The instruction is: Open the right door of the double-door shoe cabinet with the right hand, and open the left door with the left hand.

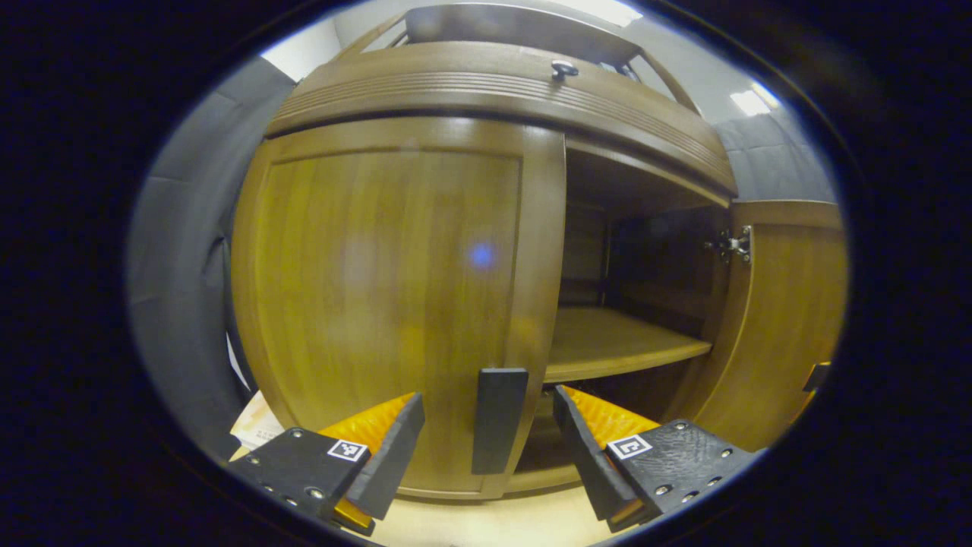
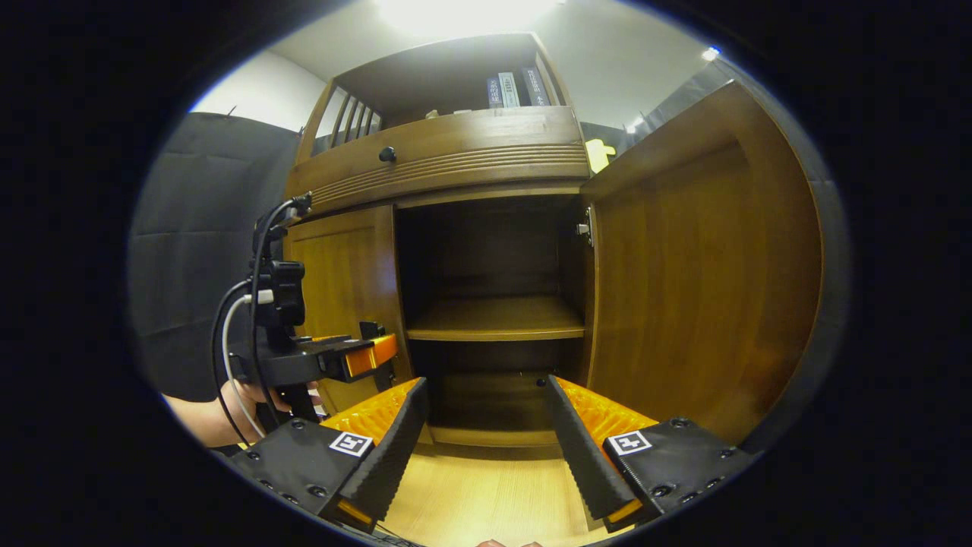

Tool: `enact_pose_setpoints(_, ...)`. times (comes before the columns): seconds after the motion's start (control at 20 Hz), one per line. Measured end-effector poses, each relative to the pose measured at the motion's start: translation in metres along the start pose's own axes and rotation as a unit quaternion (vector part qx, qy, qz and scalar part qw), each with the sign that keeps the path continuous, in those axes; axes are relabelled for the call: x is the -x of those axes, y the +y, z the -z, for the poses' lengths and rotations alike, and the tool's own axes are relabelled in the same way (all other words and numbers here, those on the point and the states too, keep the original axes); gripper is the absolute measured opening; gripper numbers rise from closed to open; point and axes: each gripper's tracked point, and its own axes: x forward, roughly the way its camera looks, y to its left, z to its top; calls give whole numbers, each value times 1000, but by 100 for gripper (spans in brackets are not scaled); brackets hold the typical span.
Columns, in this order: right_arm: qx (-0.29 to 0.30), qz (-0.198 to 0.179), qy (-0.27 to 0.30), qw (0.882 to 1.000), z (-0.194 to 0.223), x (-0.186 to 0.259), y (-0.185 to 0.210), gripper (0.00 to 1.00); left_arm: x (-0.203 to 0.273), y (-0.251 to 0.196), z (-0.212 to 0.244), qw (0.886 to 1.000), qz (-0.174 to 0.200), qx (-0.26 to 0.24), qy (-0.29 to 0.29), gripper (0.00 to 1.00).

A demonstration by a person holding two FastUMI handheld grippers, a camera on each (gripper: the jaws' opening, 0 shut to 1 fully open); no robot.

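Both jaws of the left gripper (image 1: 488,422) are standing apart, with the dark handle (image 1: 498,419) of the closed left door (image 1: 395,304) sitting between them, neither finger touching it. Beyond the right finger, the cabinet's inner shelf (image 1: 623,346) is showing. Jaws of the right gripper (image 2: 486,414) are also gaping, holding nothing; the right door (image 2: 699,289) is standing swung open beyond the right finger, the shoe cabinet (image 2: 456,163) straight ahead.
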Motion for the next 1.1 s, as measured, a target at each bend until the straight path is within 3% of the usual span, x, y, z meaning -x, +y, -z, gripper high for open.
enact_pose_setpoints(0.05,-1,-4,1,1000,1,-3,-1,93,-6,-2,4,1000,-1,-1,4,100)
enact_pose_setpoints(0.2,1,-13,2,1000,3,-12,-4,93,-18,-4,16,1000,-20,-4,20,75)
enact_pose_setpoints(0.25,2,-16,2,1000,2,-16,-5,93,-21,-6,20,1000,-19,1,22,73)
enact_pose_setpoints(0.4,6,-24,-2,1000,0,-23,-6,93,-18,-6,15,1000,-22,21,5,52)
enact_pose_setpoints(0.55,6,-30,3,1000,3,-24,-6,93,-19,-7,17,1000,-28,-12,-4,31)
enact_pose_setpoints(0.6,6,-32,6,999,5,-24,-6,93,-21,-7,20,999,-29,-23,0,32)
enact_pose_setpoints(0.8,2,-33,6,999,5,-26,-6,93,-18,-7,18,999,-34,-2,-7,16)
enact_pose_setpoints(1.1,5,-28,5,1000,6,-24,-7,93,-10,-6,18,1000,-26,-4,-11,16)
